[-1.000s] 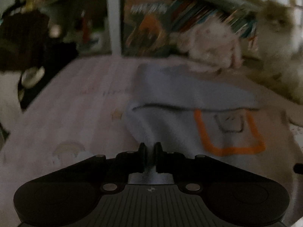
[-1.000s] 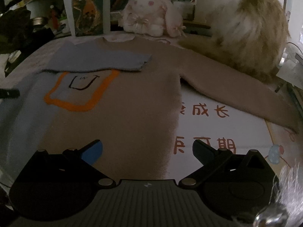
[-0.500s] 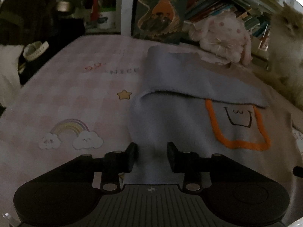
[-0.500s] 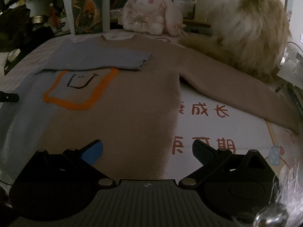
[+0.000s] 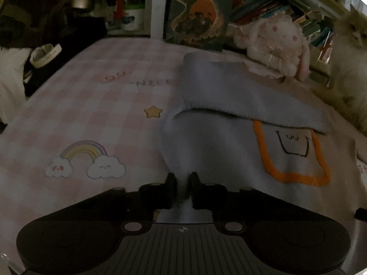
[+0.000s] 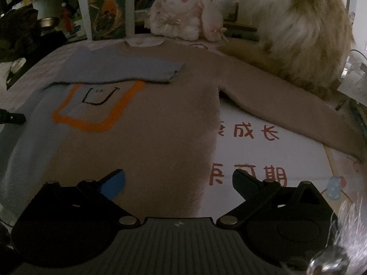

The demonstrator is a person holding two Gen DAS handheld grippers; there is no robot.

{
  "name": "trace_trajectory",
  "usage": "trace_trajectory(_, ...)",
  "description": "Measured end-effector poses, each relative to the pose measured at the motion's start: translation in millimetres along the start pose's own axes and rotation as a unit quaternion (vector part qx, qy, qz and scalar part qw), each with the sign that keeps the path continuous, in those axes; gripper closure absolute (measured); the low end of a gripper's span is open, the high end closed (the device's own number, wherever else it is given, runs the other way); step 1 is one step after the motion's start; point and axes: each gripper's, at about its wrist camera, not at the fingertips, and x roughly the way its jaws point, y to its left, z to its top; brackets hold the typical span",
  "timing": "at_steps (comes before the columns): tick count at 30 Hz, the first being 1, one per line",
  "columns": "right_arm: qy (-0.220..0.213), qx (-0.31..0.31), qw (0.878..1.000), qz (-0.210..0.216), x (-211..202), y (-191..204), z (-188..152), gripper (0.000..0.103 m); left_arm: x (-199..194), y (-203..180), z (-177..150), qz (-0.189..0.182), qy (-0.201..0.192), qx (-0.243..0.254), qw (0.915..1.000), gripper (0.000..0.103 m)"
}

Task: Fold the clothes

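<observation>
A blue and tan sweater [image 6: 146,133] with an orange square outline [image 6: 91,105] lies flat on the bed; it also shows in the left wrist view [image 5: 220,144]. Its blue sleeve [image 5: 240,96] is folded across the chest. The tan sleeve [image 6: 286,105] stretches out to the right. My left gripper [image 5: 182,183] is shut on the sweater's blue lower edge. My right gripper [image 6: 179,178] is open and empty, just above the sweater's tan hem.
A fluffy cat [image 6: 298,27] sits at the back right on the tan sleeve's upper part. A pink plush rabbit [image 6: 183,16] and a bookshelf [image 5: 275,6] stand behind. The pink checked sheet [image 5: 91,105] lies left of the sweater.
My left gripper opened half a second ago and has now closed again on the sweater's lower edge. The right gripper has stayed in place, open.
</observation>
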Motion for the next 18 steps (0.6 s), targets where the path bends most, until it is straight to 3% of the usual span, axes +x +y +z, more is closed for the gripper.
trace_trajectory(5,0.002,-0.003,1.0,0.01,-0.8,3.6,-2.8,0.037,-11.7,-10.6,0.3,0.021,-0.029,0.03,0.9989,0.094)
trace_trajectory(11,-0.007,-0.006,1.0,0.023,-2.6,9.7,-1.6,0.075,-12.7,-6.2,2.6,0.025,-0.027,0.028,0.9989,0.094)
trace_trajectory(14,-0.009,-0.008,1.0,0.022,-0.7,14.9,0.3,0.081,-11.4,-1.3,3.9,0.025,-0.024,0.029,0.999,0.094)
trace_trajectory(18,-0.011,-0.011,1.0,0.023,4.8,26.3,4.4,0.082,-7.6,13.9,8.4,0.024,-0.022,0.022,0.9992,0.094)
